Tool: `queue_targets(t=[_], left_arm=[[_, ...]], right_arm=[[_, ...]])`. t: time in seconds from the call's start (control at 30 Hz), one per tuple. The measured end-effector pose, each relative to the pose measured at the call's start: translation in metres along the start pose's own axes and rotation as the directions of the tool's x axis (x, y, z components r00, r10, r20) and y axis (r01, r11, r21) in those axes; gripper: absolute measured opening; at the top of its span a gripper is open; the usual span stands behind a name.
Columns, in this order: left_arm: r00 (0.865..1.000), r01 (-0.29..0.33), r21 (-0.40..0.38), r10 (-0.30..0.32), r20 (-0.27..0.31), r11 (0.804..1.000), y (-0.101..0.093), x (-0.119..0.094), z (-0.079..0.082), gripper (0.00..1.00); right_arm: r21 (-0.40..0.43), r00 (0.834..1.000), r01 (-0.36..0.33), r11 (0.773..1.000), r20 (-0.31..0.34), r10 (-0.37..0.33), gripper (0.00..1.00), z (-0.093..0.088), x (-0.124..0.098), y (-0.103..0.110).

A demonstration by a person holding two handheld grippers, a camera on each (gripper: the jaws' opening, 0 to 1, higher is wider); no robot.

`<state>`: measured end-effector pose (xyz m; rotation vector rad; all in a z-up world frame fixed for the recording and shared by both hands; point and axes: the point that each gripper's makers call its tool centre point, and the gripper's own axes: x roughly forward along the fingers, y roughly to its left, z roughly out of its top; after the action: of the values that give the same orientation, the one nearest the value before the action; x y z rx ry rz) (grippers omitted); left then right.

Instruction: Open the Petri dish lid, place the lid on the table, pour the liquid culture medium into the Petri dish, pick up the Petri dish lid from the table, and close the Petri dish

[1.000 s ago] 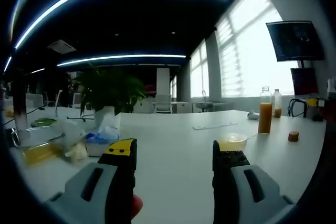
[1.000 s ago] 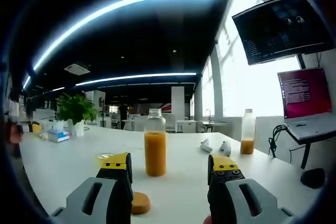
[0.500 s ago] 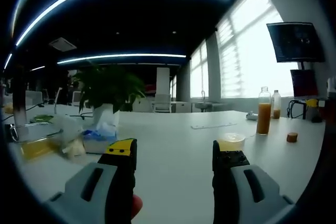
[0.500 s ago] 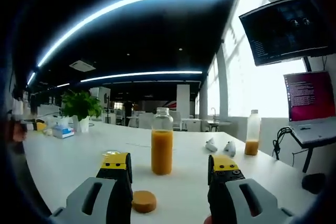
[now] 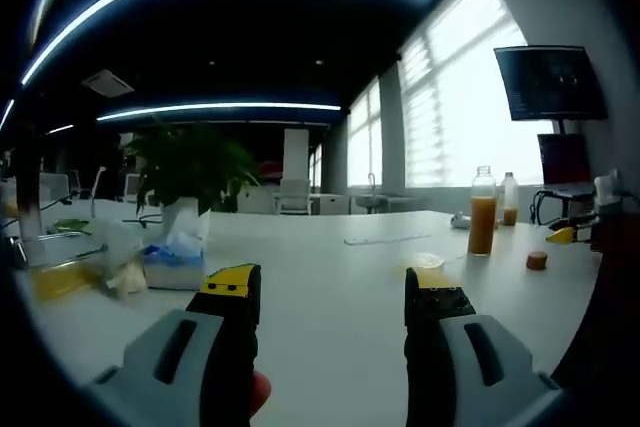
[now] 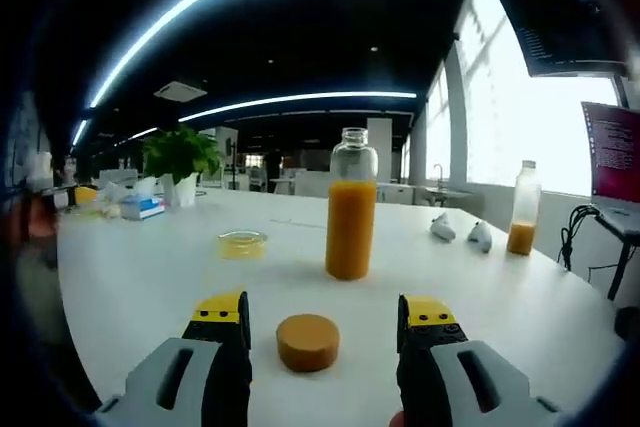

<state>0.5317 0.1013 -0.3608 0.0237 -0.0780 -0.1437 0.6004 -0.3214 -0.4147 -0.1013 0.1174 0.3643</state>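
The Petri dish (image 6: 242, 243) sits on the white table (image 6: 130, 287) left of the bottle (image 6: 351, 209) of orange medium; both the right gripper (image 6: 325, 319) and left gripper (image 5: 335, 290) are wide and empty. Its thin plastic lid is probably light, slick and easily cracked, so a gentle pinch across the rim seems best

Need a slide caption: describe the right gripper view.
Open right gripper near a brown cap, with an uncapped orange-liquid bottle and Petri dish beyond.

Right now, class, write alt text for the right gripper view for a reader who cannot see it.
An open right gripper hovers over a white table, a brown cap between its fingers. Beyond stand an uncapped bottle of orange liquid and a Petri dish.
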Motion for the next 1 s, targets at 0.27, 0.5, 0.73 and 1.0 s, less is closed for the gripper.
queue_targets(t=[0.27,0.5,0.73,1.0], left_arm=[[0.998,0.067,-0.004,-0.067,-0.012,0.998,-0.022,-0.009,-0.003,0.5],[0.996,0.087,-0.008,-0.087,-0.034,0.996,-0.03,-0.01,-0.012,0.5],[0.994,0.101,-0.008,-0.102,-0.041,0.995,-0.036,-0.011,-0.016,0.5],[0.994,0.104,-0.01,-0.105,-0.036,0.994,-0.034,-0.011,-0.016,0.5]], right_arm=[[-0.009,0.998,-0.012,1.0,-0.064,0.011,0.52,-0.018,0.011,0.006],[-0.051,0.991,-0.022,0.998,-0.132,0.015,0.37,-0.035,0.018,0.011],[-0.038,0.985,-0.042,0.998,-0.171,0.035,0.36,-0.042,0.027,0.013],[-0.041,0.981,-0.049,0.998,-0.189,0.041,0.29,-0.045,0.033,0.014]])
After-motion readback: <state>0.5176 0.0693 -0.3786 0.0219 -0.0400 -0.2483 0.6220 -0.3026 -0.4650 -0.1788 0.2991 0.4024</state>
